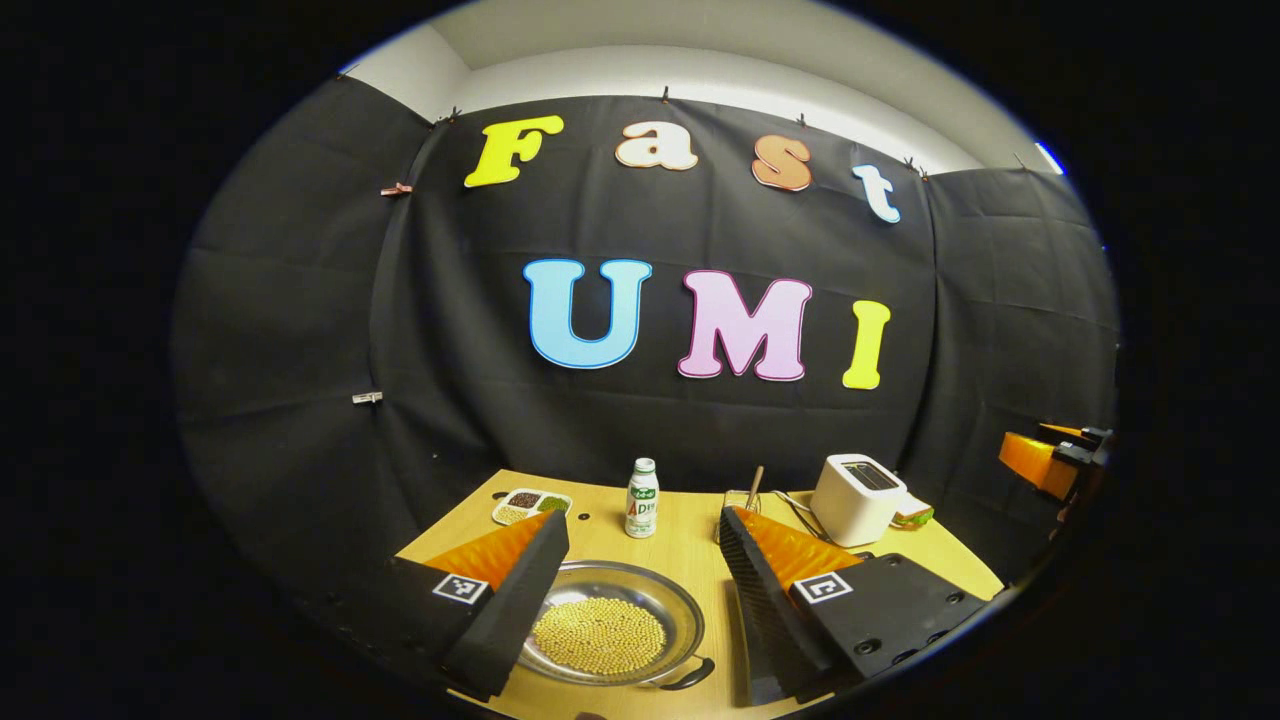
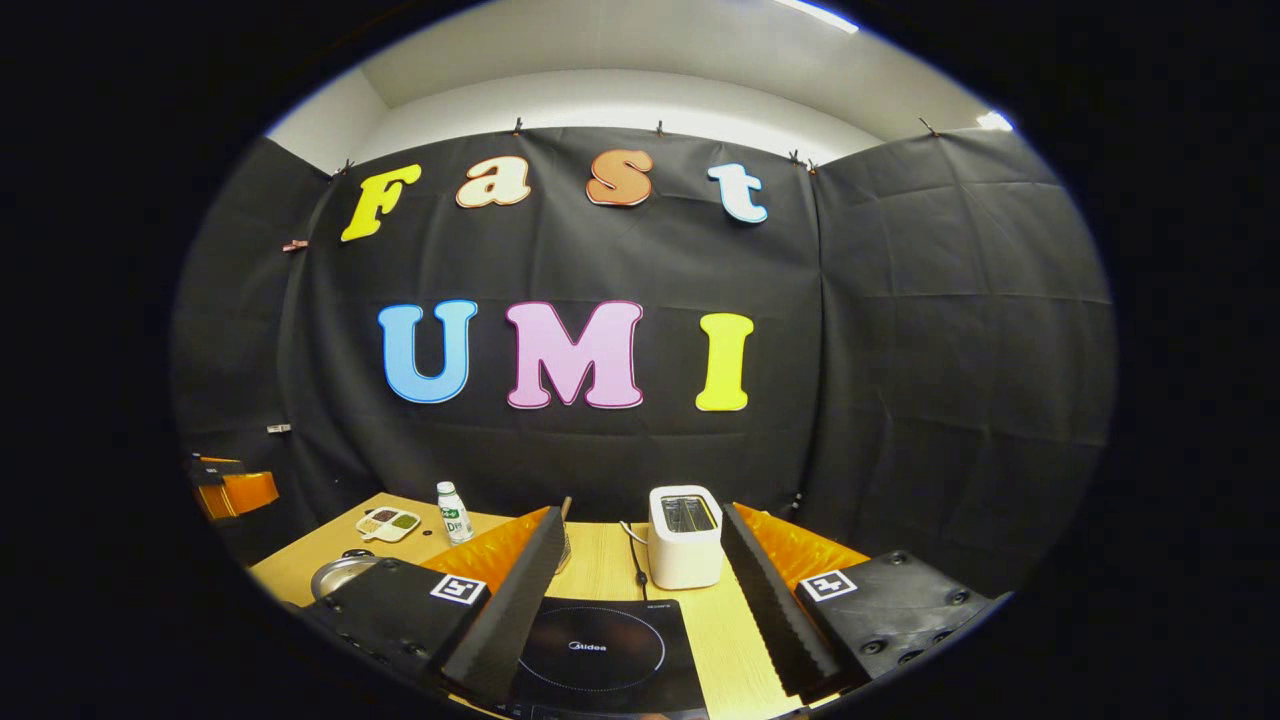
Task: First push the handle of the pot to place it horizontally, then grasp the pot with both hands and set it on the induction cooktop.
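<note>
Pot [image 1: 612, 625] count is one: a shallow metal pan holding a layer of small yellow beans, with one dark handle [image 1: 690, 676] showing at its near right rim, set at a slant. It sits on the wooden table [image 1: 690, 560], between the fingers of the left gripper [image 1: 640, 600] in the left gripper view. That gripper's jaws stand wide apart and hold nothing; whether the left finger touches the pot's rim cannot be told.

One induction cooktop [image 2: 600, 650] lies flat on the table in the right gripper view, between the fingers of the right gripper [image 2: 645, 590], which are likewise spread wide and grip nothing. The pot's rim [image 2: 340, 574] peeks out at the left, well apart from the cooktop.

One white toaster [image 2: 685, 535] stands behind the cooktop, its cord trailing toward it. One small bottle [image 1: 642, 498] stands upright behind the pot, and one divided dish [image 1: 530, 504] of grains lies to its left.
</note>
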Action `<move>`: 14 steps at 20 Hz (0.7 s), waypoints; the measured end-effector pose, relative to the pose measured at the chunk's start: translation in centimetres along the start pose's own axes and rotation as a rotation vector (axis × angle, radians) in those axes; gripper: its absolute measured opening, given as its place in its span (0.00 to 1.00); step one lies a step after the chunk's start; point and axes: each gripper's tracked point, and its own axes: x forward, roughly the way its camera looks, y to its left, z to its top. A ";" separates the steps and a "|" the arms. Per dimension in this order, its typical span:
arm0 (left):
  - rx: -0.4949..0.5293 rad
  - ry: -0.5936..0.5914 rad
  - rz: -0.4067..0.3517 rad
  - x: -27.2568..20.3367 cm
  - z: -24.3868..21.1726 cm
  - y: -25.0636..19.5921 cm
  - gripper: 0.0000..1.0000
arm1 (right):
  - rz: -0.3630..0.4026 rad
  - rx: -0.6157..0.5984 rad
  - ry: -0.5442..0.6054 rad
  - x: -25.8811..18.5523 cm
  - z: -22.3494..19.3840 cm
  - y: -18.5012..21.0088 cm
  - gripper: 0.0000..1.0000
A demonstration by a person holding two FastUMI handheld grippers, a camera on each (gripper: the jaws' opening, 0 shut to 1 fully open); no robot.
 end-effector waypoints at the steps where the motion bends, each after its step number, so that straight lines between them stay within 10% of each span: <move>1: 0.002 0.003 -0.002 0.0 0.0 0.3 0.95 | -0.001 -0.003 -0.001 -0.1 0.1 0.2 0.98; 10: -0.028 0.082 -0.103 -0.1 -2.5 3.2 0.94 | -0.048 -0.035 -0.006 -1.3 0.5 1.9 0.98; 14: -0.017 0.144 -0.170 -0.7 -4.5 4.9 0.77 | -0.079 -0.046 -0.014 -2.1 0.6 2.9 0.98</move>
